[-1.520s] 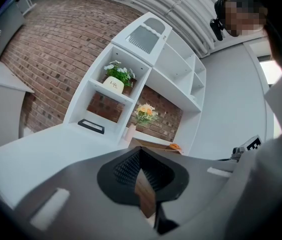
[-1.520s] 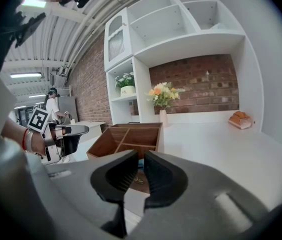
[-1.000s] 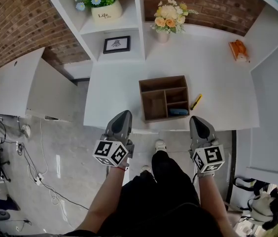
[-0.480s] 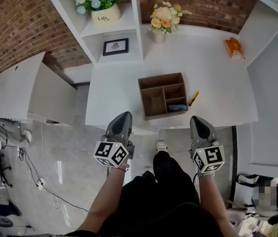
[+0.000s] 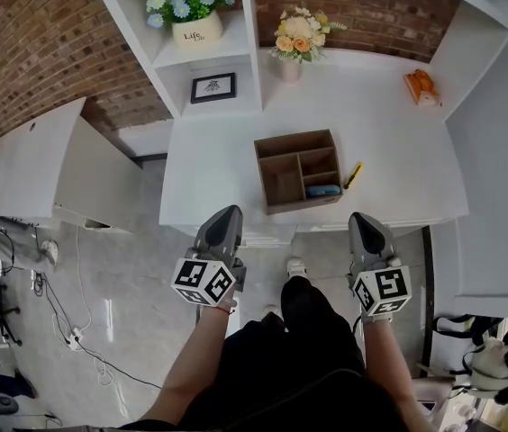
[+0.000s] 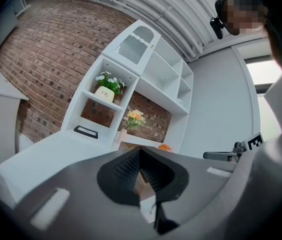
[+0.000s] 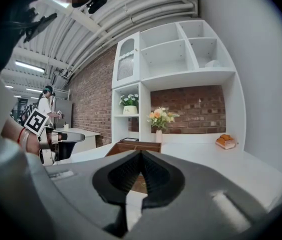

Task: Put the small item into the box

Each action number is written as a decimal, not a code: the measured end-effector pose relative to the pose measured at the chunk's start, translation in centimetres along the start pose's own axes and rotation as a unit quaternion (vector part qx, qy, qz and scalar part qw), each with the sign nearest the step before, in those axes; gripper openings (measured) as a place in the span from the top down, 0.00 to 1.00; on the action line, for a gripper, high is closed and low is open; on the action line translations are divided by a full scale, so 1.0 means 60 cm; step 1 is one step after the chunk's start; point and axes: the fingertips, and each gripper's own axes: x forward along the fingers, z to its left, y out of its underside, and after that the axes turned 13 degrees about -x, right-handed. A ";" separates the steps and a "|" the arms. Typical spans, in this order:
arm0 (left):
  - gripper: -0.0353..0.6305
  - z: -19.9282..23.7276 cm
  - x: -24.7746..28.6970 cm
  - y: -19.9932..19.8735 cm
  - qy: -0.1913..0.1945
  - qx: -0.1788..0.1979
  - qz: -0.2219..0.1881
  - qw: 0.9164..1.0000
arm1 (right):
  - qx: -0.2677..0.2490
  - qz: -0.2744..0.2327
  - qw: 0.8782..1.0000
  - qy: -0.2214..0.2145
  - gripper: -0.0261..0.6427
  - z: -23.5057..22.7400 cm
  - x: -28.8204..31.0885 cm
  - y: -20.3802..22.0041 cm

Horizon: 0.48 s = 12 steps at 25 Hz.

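A brown wooden box with several compartments stands on the white desk. A blue item lies in its front right compartment. To the box's right, a small yellow pen-like item lies on the desk. My left gripper and right gripper hang side by side over the floor, short of the desk's front edge, both shut and holding nothing. In the right gripper view the box shows just above the shut jaws of the right gripper. The left gripper has its jaws together.
At the back of the desk stand a vase of flowers, an orange object, and shelves with a framed picture and a flower pot. A white cabinet is on the left, with cables on the floor.
The desk and box have slid slightly up and shrunk in the head view, as the camera drew back a little. Both grippers keep their places and stay shut.
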 end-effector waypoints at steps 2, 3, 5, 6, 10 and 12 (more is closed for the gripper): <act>0.94 -0.003 -0.004 -0.001 0.002 0.000 -0.001 1.000 | -0.001 -0.003 1.000 0.003 0.96 0.002 -0.006 -0.004; 0.94 -0.005 -0.006 -0.002 0.004 0.001 -0.001 1.000 | -0.002 -0.004 1.000 0.004 0.96 0.002 -0.008 -0.005; 0.94 -0.007 -0.011 -0.002 0.005 0.002 -0.001 1.000 | -0.002 -0.007 1.000 0.007 0.96 0.004 -0.013 -0.008; 0.94 -0.007 -0.013 -0.002 0.006 0.003 0.000 1.000 | -0.002 -0.008 1.000 0.008 0.96 0.005 -0.015 -0.009; 0.94 -0.009 -0.020 -0.003 0.008 0.005 0.000 1.000 | 0.001 -0.014 1.000 0.012 0.96 0.009 -0.022 -0.013; 0.94 -0.010 -0.023 -0.004 0.009 0.005 0.000 1.000 | 0.002 -0.015 1.000 0.013 0.96 0.011 -0.025 -0.014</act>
